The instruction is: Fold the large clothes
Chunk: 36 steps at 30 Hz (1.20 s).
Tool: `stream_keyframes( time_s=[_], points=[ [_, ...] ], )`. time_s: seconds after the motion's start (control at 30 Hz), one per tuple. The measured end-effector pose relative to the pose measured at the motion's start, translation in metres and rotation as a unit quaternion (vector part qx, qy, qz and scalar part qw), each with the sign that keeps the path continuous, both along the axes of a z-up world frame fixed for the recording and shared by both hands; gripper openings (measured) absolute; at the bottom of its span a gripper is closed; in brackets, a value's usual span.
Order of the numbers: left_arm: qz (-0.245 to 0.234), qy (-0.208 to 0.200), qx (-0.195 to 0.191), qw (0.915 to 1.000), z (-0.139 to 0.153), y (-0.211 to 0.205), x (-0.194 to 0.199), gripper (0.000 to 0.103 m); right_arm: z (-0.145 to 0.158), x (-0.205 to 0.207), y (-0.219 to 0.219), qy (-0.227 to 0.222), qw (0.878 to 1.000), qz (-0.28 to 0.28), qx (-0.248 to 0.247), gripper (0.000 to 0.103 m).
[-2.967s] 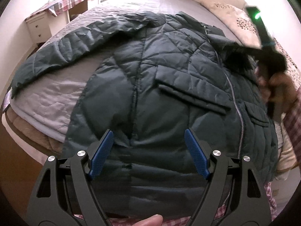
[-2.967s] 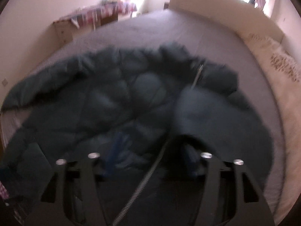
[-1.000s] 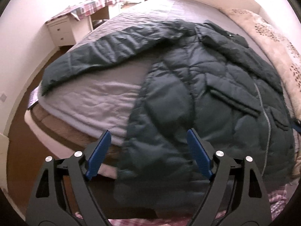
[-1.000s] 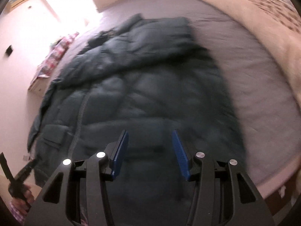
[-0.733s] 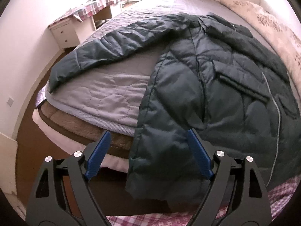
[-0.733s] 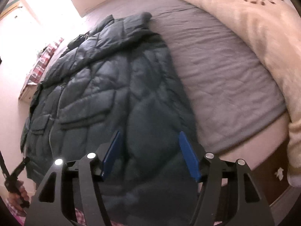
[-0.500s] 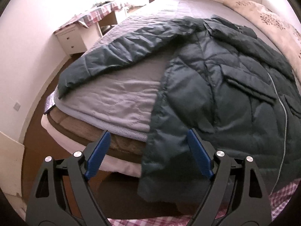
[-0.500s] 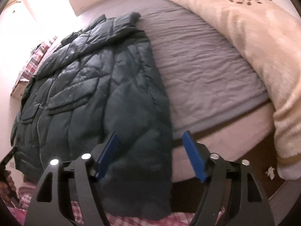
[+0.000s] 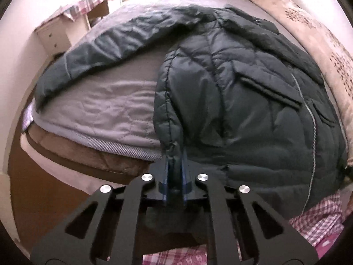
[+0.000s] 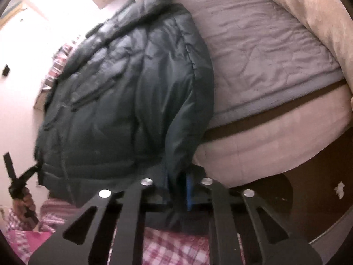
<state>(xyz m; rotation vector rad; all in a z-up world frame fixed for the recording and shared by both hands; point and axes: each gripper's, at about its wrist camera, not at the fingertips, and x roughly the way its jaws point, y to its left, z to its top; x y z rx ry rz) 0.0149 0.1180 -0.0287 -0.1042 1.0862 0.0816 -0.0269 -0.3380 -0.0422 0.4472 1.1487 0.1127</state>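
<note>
1. Between my left gripper's (image 9: 175, 165) fingers sits the bottom corner of the dark green padded jacket (image 9: 242, 101); the jaws are closing down nearly together with just that thin hem edge pinched between the blue pads. Same on the other side: my right gripper (image 10: 179, 190) is closing on the opposite hem corner, fabric bunched between its pads. Beyond both sets of fingers the jacket lies zip-up on the grey bedspread (image 9: 99, 114), hem hanging off the near edge of the bed, one sleeve (image 9: 106, 44) stretched away past the left fingers.

2. What could go wrong: both bites look shallow, right at the edge seam. That shell looks slippery and the jacket is bulky, so I'd guess a corner could slide out once I lift and the weight pulls on it.

3. If one side slips, the fold goes lopsided, and that loose sleeve could drag or flop under the body.

4. The right view is a bit smeared, so I can't swear how much cloth that pinch really has.

5. Writing or brands: none readable. There's a tiny pale speck near the collar (image 9: 249, 18), too small to tell.
</note>
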Motion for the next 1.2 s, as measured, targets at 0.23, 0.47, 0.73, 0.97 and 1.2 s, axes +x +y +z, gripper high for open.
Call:
stream_keyframes(
  time_s=[0.23, 0.47, 0.73, 0.97, 1.2],
  points=[
    [-0.034, -0.02, -0.008, 0.9992, 0.035, -0.008, -0.021, 0.007, 0.033, -0.012, -0.002, -0.022, 1.0, 0.021, -0.006, 0.009],
    [-0.044, 0.009, -0.011, 0.9989, 0.029, -0.009, -0.044, 0.008, 0.043, -0.022, -0.004, -0.003, 0.999, 0.034, -0.02, 0.009],
    [-0.037, 0.039, -0.038, 0.9978, 0.008, -0.004, -0.047, 0.01, 0.033, -0.003, -0.012, 0.048, 0.998, 0.029, -0.041, 0.011],
    [0.025, 0.002, -0.063, 0.9977, 0.017, 0.028, -0.035, 0.062, 0.036, 0.014, -0.009, 0.076, 0.993, 0.016, -0.084, 0.047],
    [0.144, -0.061, -0.126, 0.9796, 0.028, 0.1, -0.01, 0.066, 0.086, 0.035, -0.012, -0.014, 0.99, -0.022, -0.142, 0.054]
  ],
)
